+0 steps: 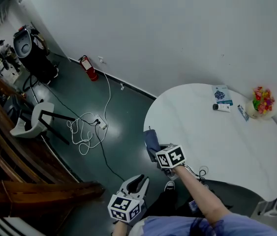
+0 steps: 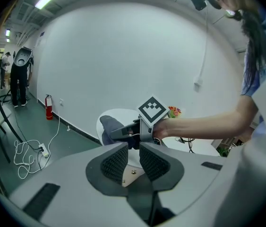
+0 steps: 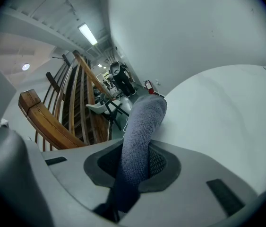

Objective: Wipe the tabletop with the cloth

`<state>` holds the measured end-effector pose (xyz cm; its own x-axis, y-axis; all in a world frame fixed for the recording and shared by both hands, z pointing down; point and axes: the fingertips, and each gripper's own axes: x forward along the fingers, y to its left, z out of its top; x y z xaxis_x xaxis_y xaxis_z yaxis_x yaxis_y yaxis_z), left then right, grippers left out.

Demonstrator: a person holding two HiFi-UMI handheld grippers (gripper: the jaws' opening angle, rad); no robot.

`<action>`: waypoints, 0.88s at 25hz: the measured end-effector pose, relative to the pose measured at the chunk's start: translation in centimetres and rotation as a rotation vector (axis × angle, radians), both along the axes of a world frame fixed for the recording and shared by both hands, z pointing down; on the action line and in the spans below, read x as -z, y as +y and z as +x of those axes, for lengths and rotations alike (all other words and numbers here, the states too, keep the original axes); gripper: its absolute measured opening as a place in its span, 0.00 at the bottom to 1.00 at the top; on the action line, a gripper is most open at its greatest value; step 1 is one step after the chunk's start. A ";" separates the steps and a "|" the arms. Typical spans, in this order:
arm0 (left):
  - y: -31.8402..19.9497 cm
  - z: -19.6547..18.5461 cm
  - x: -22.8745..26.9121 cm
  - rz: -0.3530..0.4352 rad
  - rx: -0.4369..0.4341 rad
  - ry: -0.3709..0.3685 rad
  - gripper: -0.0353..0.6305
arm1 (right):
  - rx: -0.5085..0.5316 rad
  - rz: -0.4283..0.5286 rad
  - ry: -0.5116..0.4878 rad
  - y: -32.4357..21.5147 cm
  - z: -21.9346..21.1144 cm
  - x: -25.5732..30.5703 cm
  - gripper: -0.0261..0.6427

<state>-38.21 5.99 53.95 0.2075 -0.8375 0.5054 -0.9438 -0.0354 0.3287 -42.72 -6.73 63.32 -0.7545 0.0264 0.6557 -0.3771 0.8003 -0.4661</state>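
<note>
Left tool (image 1: 138, 182) is closest in, off the worktop (image 1: 217, 151) over the floor. Its jaws are narrow w/ a small gap and nothing between them.

Right tool (image 1: 154, 149) is clamped on the cloth (image 1: 151, 138), at the worktop's near-left rim. In the right gripper view the grey cloth (image 3: 140, 126) rises from between the jaws and flops over twd the white top. Can't tell if it's pressed flat yet.

Cloth looks like soft, light, limp knit. It should fold rather than push, and prob won't slip in the ribbed pads. Best held bunched, w/ a wad under the jaws.

Far side has a booklet (image 1: 222, 94) and flowers (image 1: 262, 100), so keep strokes clear of those.
</note>
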 end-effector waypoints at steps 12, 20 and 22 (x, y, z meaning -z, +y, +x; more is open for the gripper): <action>-6.8 8.6 0.8 0.025 -0.246 -0.031 0.16 | -0.233 -0.003 0.069 -5.6 16.5 -1.6 0.14; -11.1 20.0 2.1 0.061 -0.405 -0.022 0.16 | -0.428 0.003 0.101 -8.0 32.7 -1.3 0.14; -11.8 23.3 2.1 0.063 -0.447 -0.014 0.16 | -0.476 0.003 0.109 -8.4 36.9 -1.1 0.14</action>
<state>-14.87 -5.77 51.81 0.5494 -0.6964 0.4616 -0.8355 -0.4605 0.2998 -5.81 -15.10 64.45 -0.6096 -0.3068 0.7309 -0.7478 0.5285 -0.4019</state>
